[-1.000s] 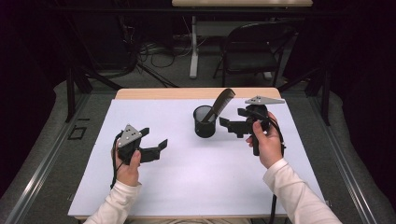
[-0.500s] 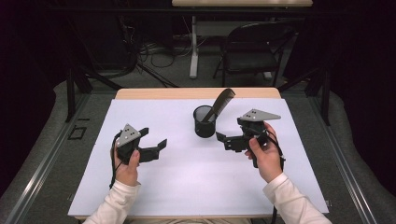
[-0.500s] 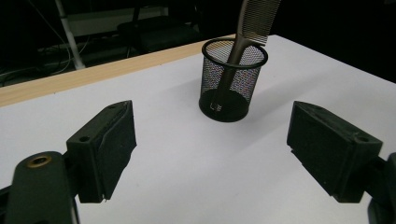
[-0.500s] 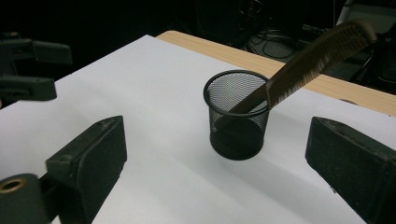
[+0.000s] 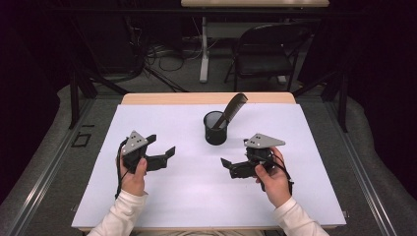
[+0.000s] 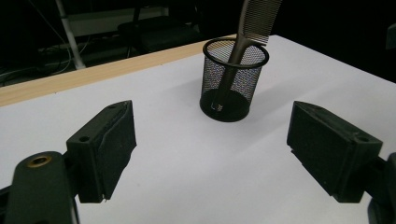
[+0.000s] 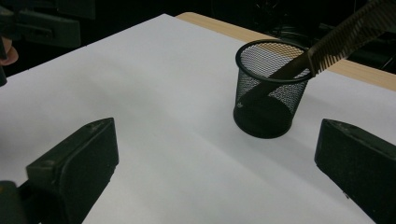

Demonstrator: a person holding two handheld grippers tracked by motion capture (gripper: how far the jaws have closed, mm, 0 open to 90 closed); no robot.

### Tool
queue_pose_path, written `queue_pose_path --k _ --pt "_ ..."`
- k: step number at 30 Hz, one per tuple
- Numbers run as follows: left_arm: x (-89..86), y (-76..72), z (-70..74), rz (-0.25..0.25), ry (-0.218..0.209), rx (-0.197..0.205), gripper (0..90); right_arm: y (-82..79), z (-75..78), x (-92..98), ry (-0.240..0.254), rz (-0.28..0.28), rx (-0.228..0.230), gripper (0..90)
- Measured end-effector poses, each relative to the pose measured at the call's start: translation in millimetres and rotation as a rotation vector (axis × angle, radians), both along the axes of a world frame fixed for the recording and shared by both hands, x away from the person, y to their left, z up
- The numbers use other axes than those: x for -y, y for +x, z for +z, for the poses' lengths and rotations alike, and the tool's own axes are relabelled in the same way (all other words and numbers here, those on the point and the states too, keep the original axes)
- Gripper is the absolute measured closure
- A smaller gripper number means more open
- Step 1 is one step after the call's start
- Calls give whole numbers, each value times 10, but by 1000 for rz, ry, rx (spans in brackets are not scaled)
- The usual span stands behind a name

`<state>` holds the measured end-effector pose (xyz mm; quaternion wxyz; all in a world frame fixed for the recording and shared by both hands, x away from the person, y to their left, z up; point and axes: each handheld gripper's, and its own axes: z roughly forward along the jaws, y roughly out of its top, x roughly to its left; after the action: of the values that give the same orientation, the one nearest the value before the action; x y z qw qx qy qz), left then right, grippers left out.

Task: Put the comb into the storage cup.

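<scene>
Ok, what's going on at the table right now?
A person holds a gripper in each hand over the white table. A comb stands tilted in the black mesh cup, handle down, leaning on the rim. The right gripper is empty, apart from the cup, and has just been opening. The left gripper is open and empty too.

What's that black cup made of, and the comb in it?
The cup looks like black metal mesh: you can see through its wall of tiny holes, with a solid rim and base. The comb is probably plastic, dark and matte with fine, even teeth, though the look alone can't settle it.
</scene>
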<state>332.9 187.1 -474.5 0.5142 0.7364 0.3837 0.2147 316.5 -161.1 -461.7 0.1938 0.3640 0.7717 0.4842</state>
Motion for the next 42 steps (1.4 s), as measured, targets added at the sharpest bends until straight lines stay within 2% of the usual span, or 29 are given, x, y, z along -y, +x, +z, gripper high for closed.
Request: queue_pose_path --k 10,20,35,42 --pt "-5 5 -6 -2 -4 -1 158 -144 -190 -20 -1 -4 8 0" --pt "-15 4 -5 -1 -7 1 158 -247 -353 36 -9 -16 14 0" --pt "-25 6 -2 -3 -8 6 158 -242 -568 130 16 -40 -12 0" --pt "-29 8 -1 -1 -12 9 158 -220 -679 173 12 -53 -20 0"
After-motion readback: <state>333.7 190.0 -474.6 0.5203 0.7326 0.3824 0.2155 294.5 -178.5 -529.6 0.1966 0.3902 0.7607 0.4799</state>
